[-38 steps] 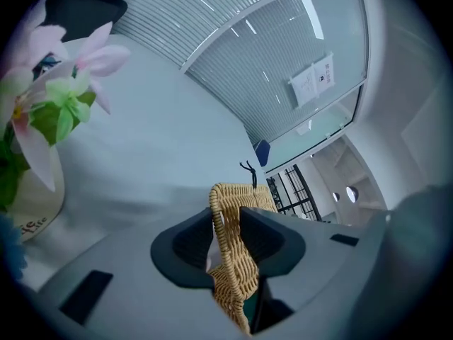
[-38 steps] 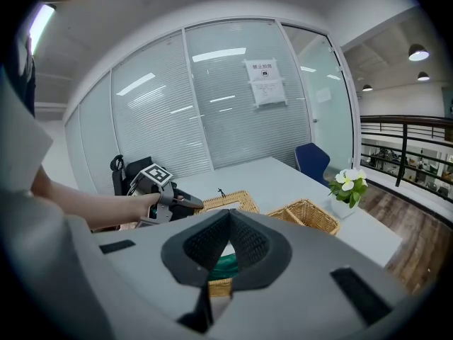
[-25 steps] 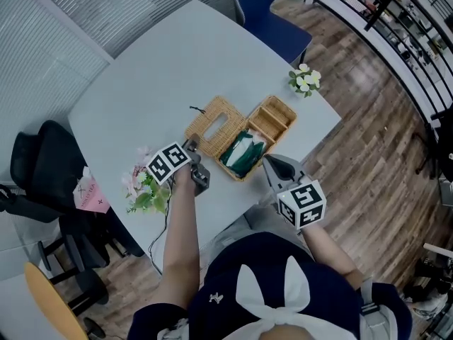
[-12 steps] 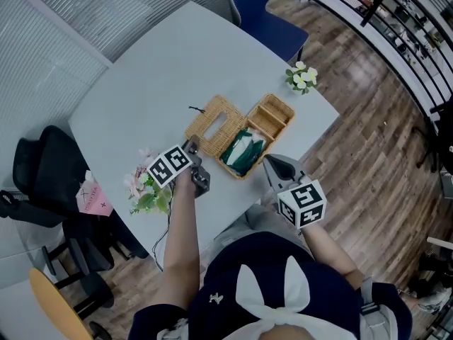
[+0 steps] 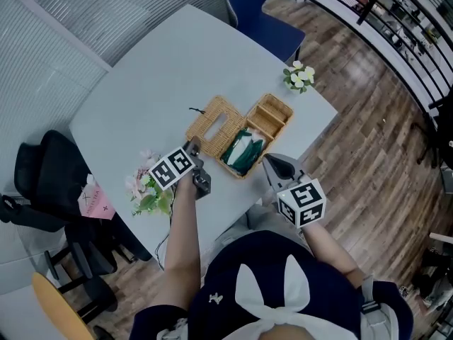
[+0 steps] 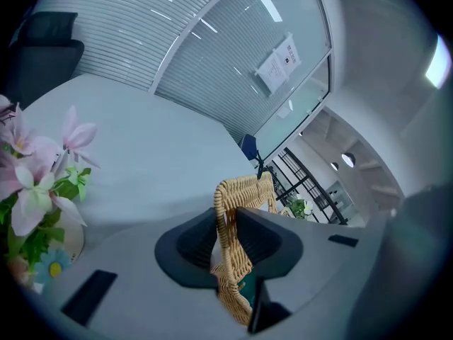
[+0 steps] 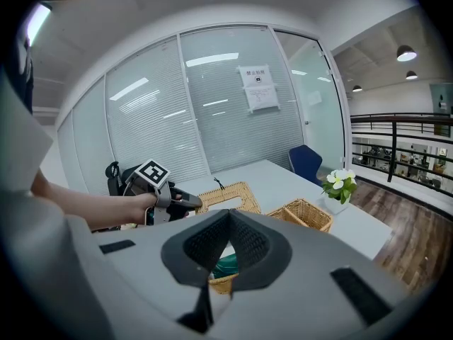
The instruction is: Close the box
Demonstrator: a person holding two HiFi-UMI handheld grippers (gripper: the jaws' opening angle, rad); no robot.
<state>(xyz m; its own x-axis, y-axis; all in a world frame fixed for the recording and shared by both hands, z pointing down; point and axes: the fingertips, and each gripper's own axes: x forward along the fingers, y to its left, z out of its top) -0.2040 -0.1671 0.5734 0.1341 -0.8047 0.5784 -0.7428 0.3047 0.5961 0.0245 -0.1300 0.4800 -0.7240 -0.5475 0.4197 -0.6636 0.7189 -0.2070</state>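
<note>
Pinching the near edge of the wicker lid, the left gripper has its jaws set narrow on the woven rim; they have just been closing, and the rim fills the gap between the pads. From the head view the lid lies swung open to the left of the wicker box, flat or nearly flat on the pale table, with the left gripper at its near corner. The box sits near the table's front edge, its lid not yet over it, with a green bundle in the nearer compartment (what the bundle is made of cannot be told). The right gripper hangs just in front of the box, apart from it; in its own view the right gripper has its jaws drawn together at the tips with nothing between them, and the green bundle shows beyond. Pink flowers stand to the left gripper's left, and white flowers stand at the table's far right corner.
</note>
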